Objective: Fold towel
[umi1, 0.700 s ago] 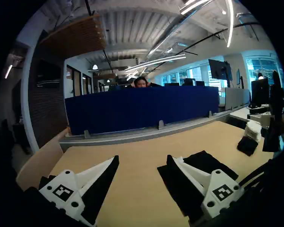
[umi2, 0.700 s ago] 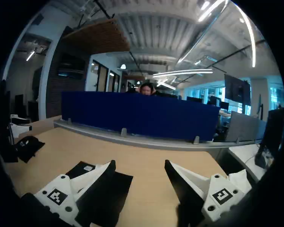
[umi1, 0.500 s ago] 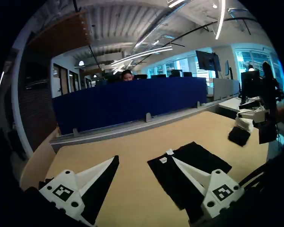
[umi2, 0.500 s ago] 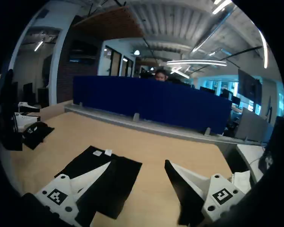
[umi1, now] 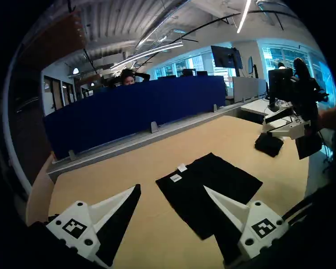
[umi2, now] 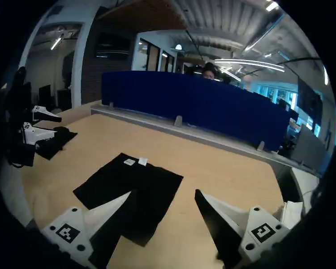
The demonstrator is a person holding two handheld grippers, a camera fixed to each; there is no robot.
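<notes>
A black towel (umi1: 208, 188) lies flat on the light wooden table (umi1: 123, 166), with two small white tags at its far edge. In the left gripper view my left gripper (umi1: 172, 188) hovers open over the towel's near left edge, and its right finger overlaps the cloth. The right gripper view shows the same towel (umi2: 132, 186) ahead and to the left. My right gripper (umi2: 165, 193) is open above the towel's near right corner, holding nothing. The right gripper (umi1: 291, 130) also appears far off, beside a hand (umi1: 331, 117), and the left gripper (umi2: 36, 125) likewise.
A blue divider (umi1: 132, 107) with a grey rail runs along the table's far side, with a person's head behind it. One small folded black cloth (umi1: 269, 144) lies at the table's right end, another (umi2: 56, 140) at its left end. White cloth (umi2: 293, 211) sits by my right finger. Monitors stand beyond.
Both views have tipped down and drawn back, so the whole towel now shows farther ahead of the fingers. Both grippers stayed open. The towel has not moved.
</notes>
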